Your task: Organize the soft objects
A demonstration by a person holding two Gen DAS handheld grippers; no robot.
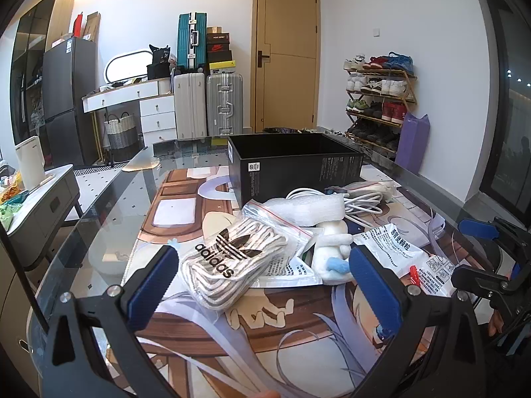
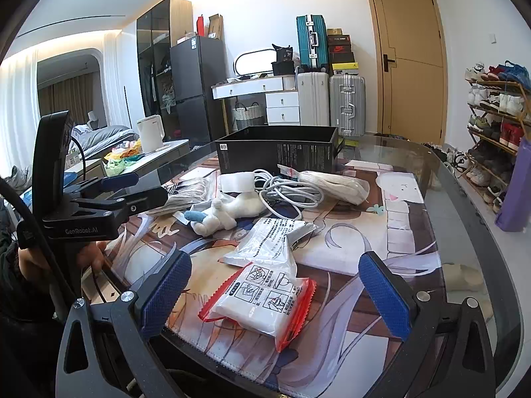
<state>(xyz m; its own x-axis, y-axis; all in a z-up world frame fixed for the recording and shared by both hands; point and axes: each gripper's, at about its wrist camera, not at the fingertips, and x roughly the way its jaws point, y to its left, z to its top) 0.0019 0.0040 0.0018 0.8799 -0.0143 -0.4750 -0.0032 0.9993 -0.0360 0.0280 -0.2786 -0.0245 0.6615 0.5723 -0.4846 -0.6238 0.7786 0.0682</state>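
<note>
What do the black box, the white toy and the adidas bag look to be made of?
Black box: likely matte cardboard, given its thin straight walls and printed labels.
White toy: plush fabric, with a fuzzy, soft outline.
Adidas bag: clear glossy plastic zip bag with a red seal line; it seems to hold striped knit fabric, possibly socks.

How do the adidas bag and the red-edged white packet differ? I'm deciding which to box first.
The adidas bag is a clear zip bag showing striped grey-white contents and a black logo; the red-edged packet is opaque white with printed instruction pictures. The adidas bag lies partly on other items by the plush toy; the packet lies apart on the mat. Both are soft, lying flat, ungripped.
</note>
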